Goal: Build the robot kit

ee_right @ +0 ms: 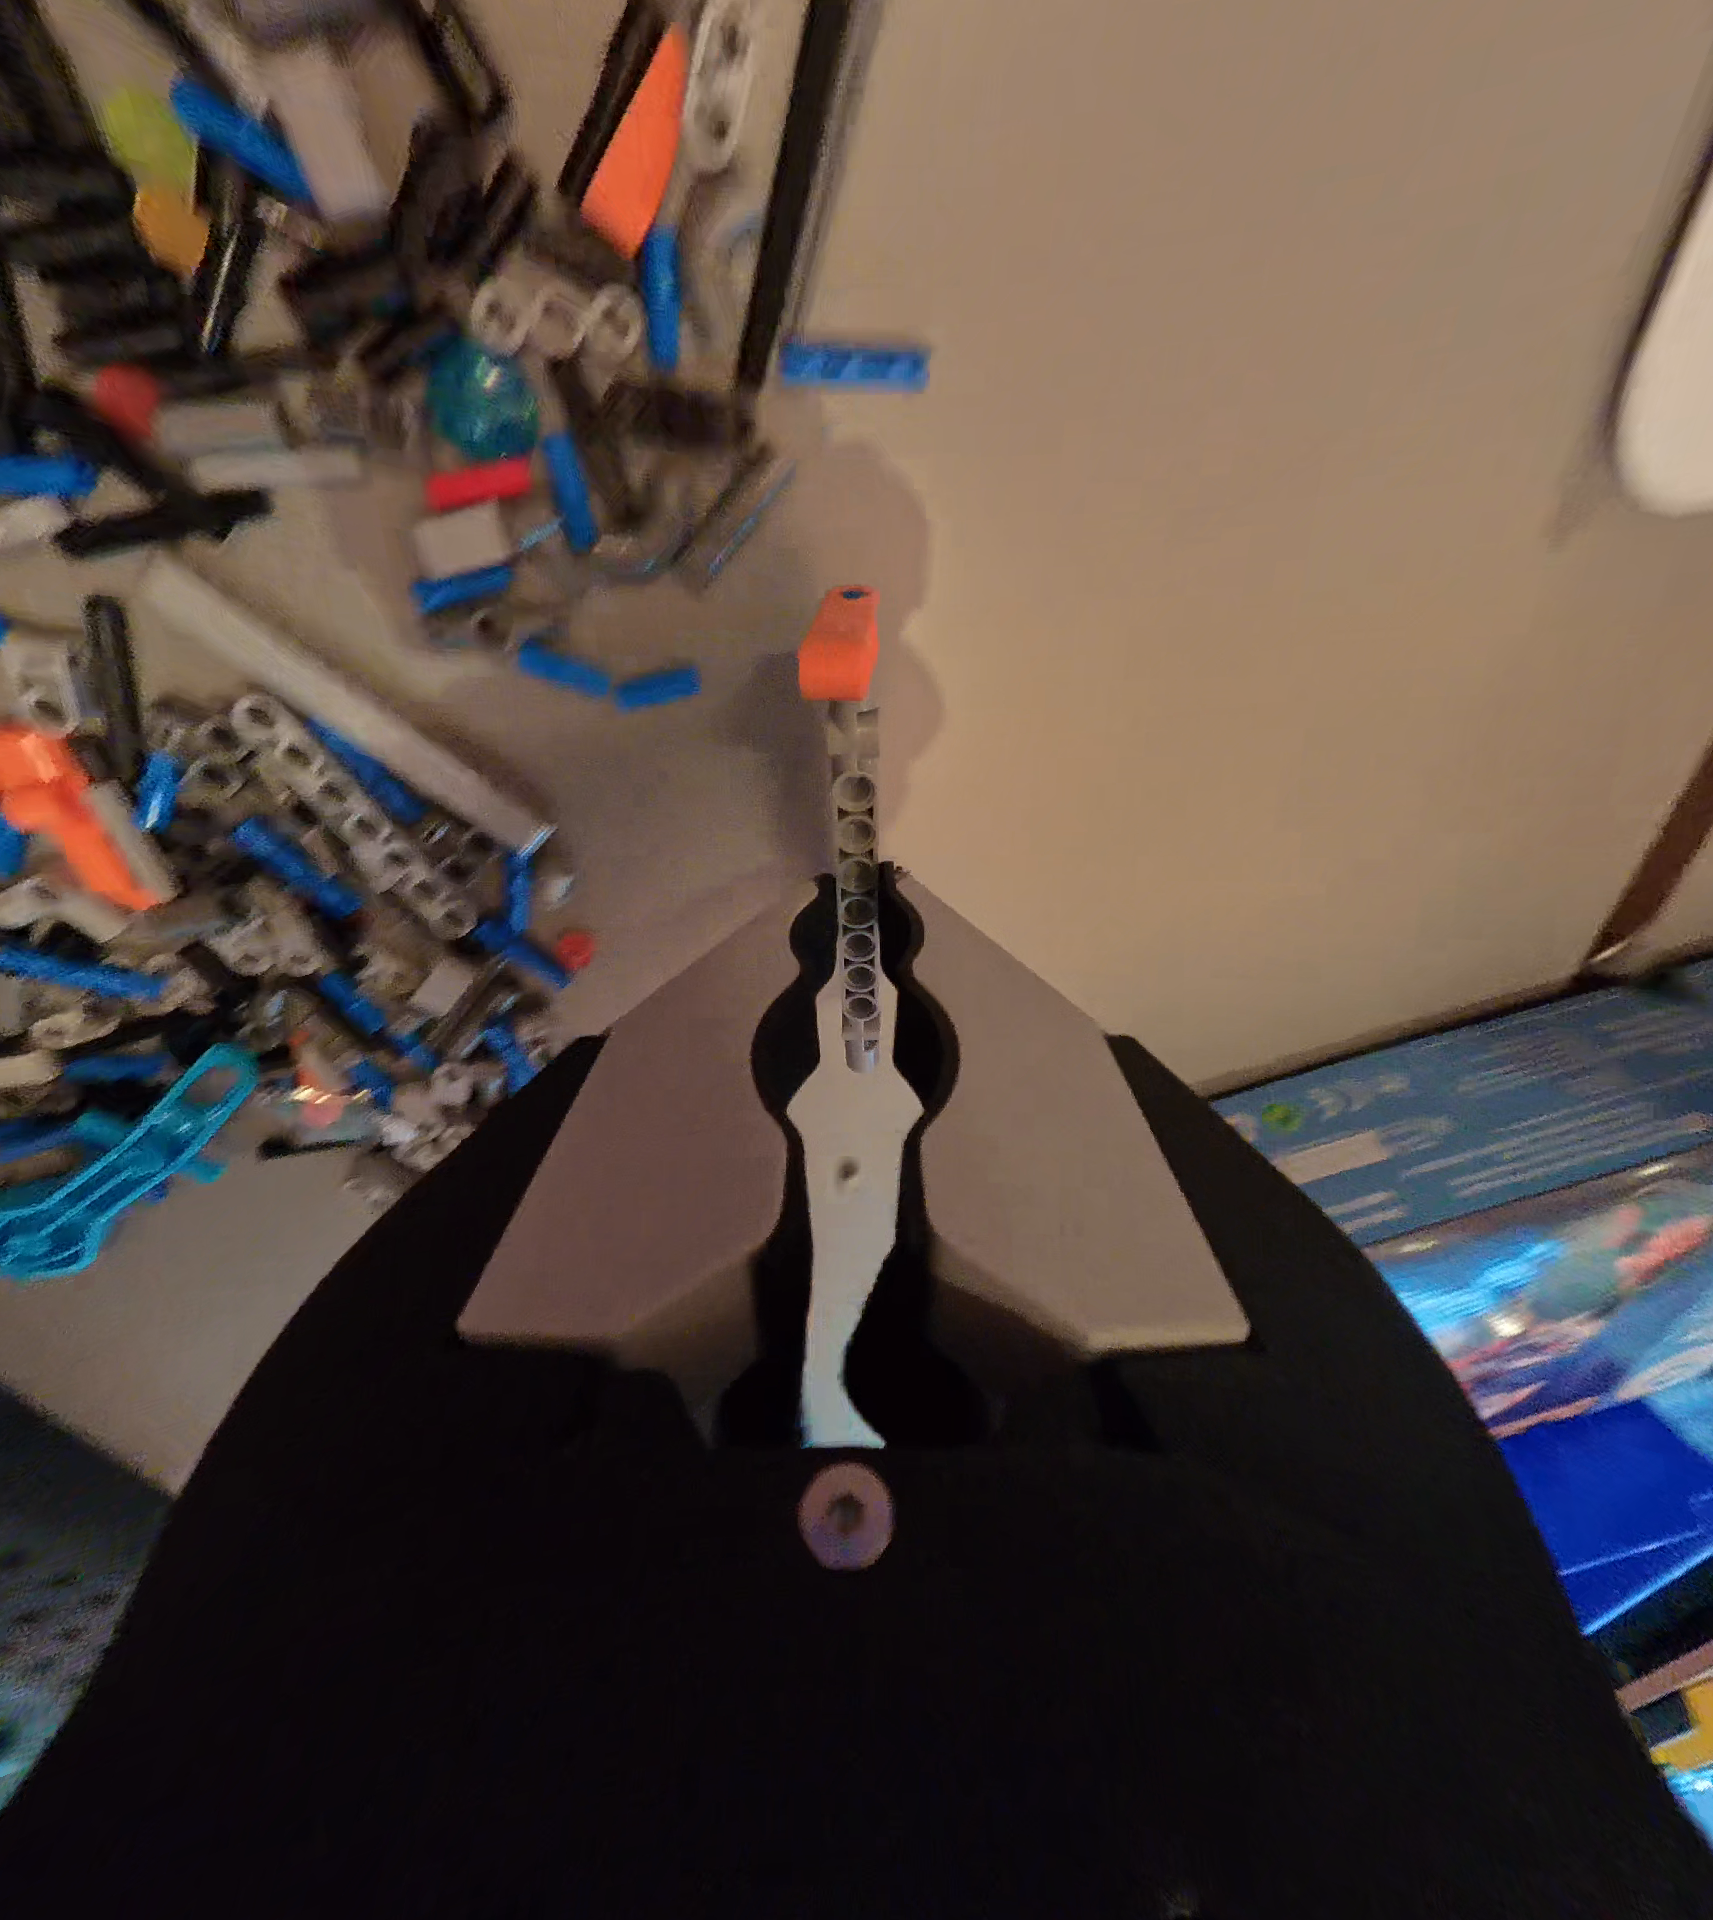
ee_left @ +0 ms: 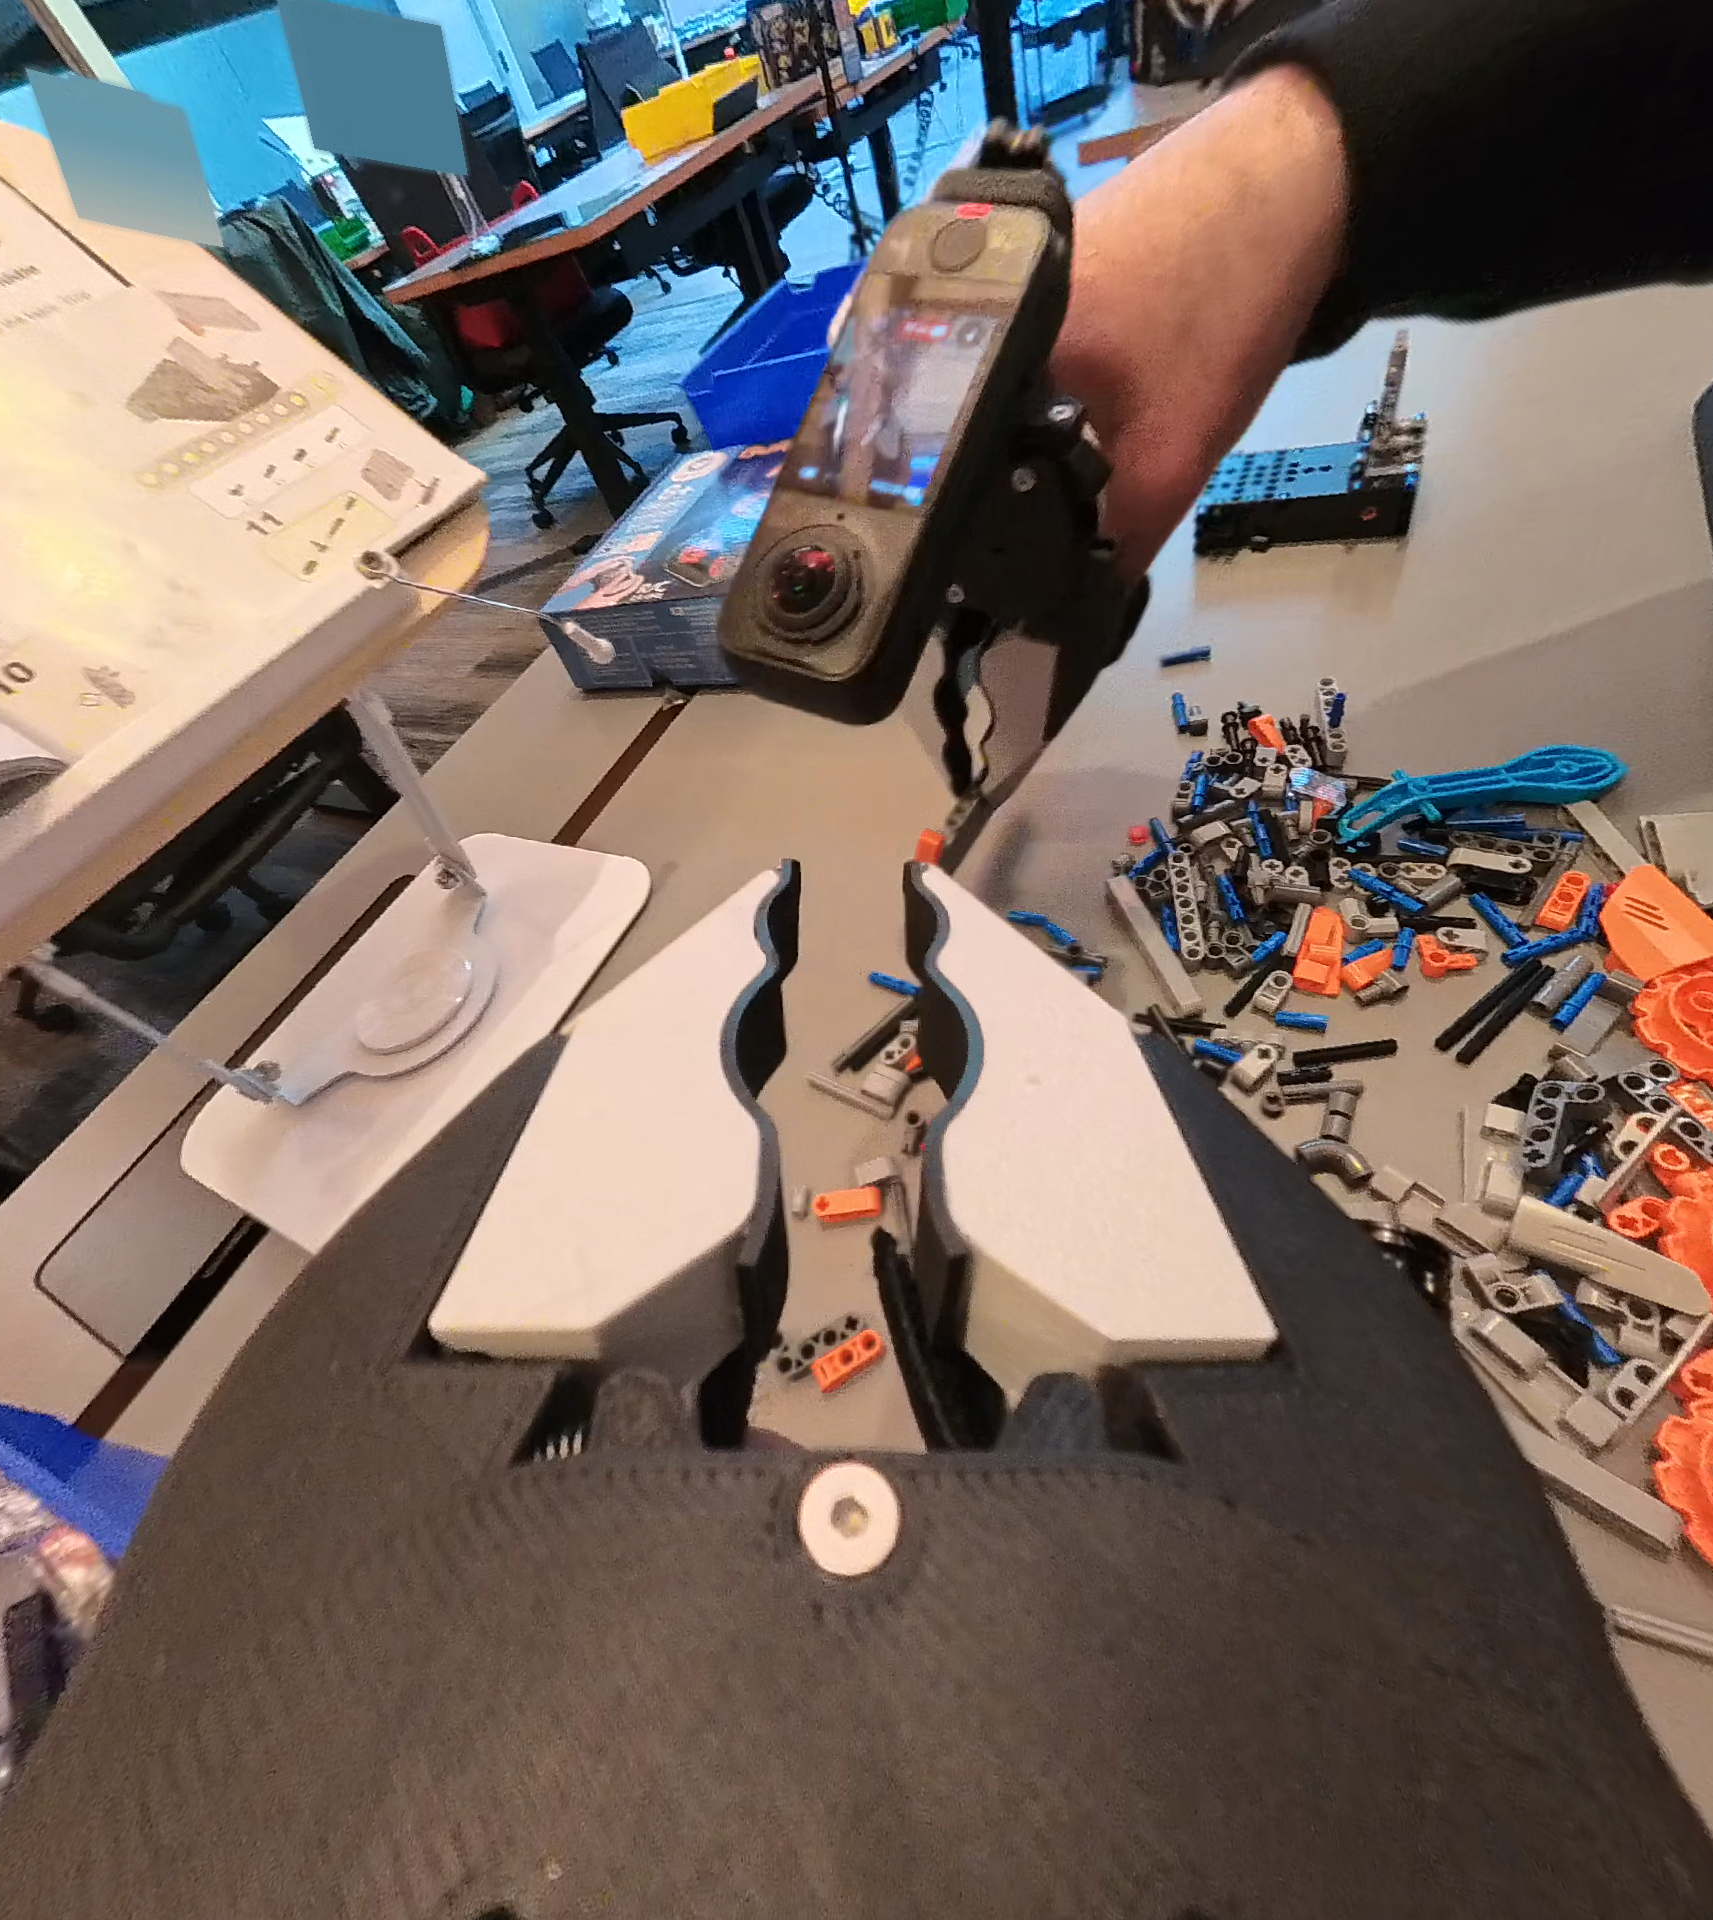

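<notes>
Beige table (ee_left: 810, 790) strewn with bricks (ee_left: 1434, 935); left gripper (ee_left: 852, 883) jaws parted, right gripper (ee_right: 857, 878) pinching grey beam (ee_right: 857, 831).

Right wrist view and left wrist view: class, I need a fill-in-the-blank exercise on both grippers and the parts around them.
1. The right gripper is shut on a grey beam tipped with an ____ piece.
2. The left gripper holds ____.
3. The pile of parts lies on the ____ side of the left wrist view.
4. The open instruction booklet rests on a ____ stand.

Missing words: orange; nothing; right; white
</notes>
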The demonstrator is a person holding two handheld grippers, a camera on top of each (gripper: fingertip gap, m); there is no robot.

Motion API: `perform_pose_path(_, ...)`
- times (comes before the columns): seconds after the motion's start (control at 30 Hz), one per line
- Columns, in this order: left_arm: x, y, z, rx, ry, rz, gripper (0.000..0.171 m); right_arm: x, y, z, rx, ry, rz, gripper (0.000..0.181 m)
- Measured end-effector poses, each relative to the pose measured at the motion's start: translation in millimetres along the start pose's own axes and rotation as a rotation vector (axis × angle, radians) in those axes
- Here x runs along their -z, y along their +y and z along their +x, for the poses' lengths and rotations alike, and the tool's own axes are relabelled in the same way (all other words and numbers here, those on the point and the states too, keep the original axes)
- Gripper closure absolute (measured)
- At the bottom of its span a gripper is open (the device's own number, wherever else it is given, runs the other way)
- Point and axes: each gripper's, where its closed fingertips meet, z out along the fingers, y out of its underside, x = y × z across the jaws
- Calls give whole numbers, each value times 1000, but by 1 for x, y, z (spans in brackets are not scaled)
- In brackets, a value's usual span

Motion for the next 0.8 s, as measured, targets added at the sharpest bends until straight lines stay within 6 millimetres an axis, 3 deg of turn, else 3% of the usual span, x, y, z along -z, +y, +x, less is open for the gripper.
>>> perform_pose_path(0.2, 18, -11, -23, 4, -82, 44, 154, -8, -53, 59, 83, 151, -2, 176)
perform_pose_path(0.3, 31, -18, -36, 7, -128, 74, 155, -15, -83, 73, 132, 176, -8, 176)
perform_pose_path(0.53, 65, -36, -63, 11, -226, 152, 156, -24, -167, 76, 259, 162, 119, 176)
perform_pose_path(0.67, 83, -46, -73, 6, -275, 199, 157, -15, -216, 62, 398, 193, 203, 176)
perform_pose_path(0.8, 98, -54, -79, 0, -307, 234, 157, -13, -248, 49, 540, 258, 210, 176)
